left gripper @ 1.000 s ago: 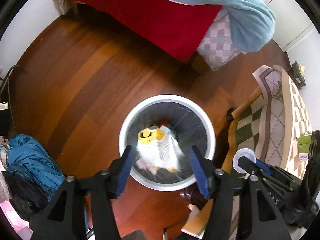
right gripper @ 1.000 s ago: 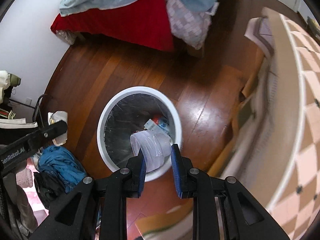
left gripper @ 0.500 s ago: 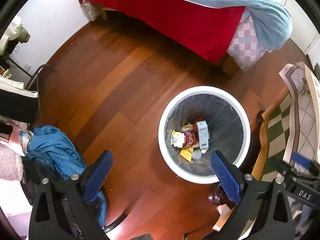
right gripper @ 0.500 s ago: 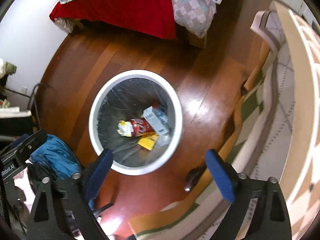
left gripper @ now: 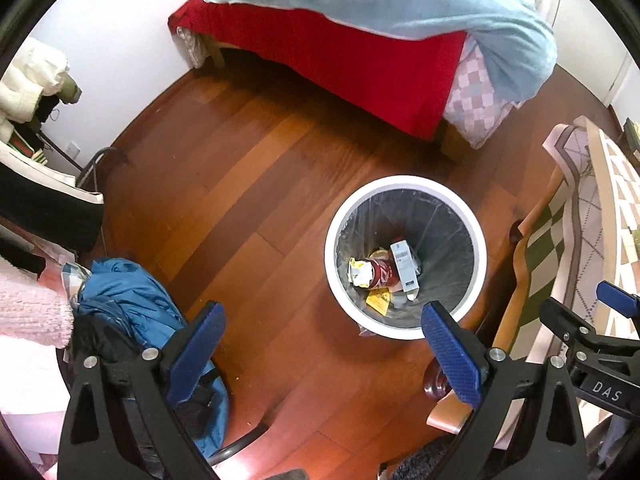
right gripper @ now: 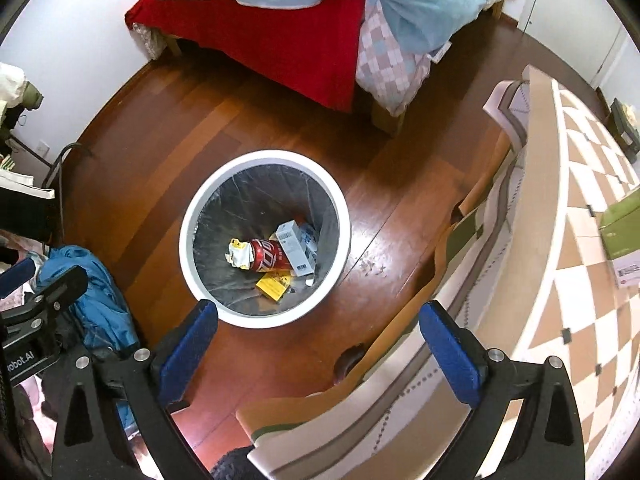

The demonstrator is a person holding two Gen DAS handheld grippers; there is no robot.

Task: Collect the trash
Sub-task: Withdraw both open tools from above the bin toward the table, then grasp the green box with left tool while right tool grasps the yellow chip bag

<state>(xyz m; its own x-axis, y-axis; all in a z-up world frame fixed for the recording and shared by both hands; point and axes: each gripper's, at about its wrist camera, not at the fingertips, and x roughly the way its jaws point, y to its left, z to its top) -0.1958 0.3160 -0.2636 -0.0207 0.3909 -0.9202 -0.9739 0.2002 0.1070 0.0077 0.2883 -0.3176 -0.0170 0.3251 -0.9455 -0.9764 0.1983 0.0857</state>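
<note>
Left wrist view: the left gripper (left gripper: 324, 344) points steeply down at a wooden floor (left gripper: 240, 184), its blue-padded jaws spread wide with nothing between them. Just ahead of its right jaw stands a round white trash bin (left gripper: 478, 256) lined with a clear bag. Inside lie a red can (left gripper: 380, 272), a white carton (left gripper: 404, 268), a crumpled white wrapper (left gripper: 358, 272) and a yellow packet (left gripper: 378, 302). Beside its left jaw lies a heap of blue clothing (left gripper: 124, 296). Far ahead is a bed with a red cover (left gripper: 340, 56) and a pale blue blanket (left gripper: 400, 0).

Right wrist view: the right gripper (right gripper: 318, 346) also points down, its jaws opening, already very wide, holding nothing. The bin sits just ahead of its left jaw, the can in the middle of the rubbish. Off its right side, a table with a checked cloth (right gripper: 580, 240) carries a green box (right gripper: 622, 228), and part of a wooden chair (right gripper: 400, 320) sits below.
</note>
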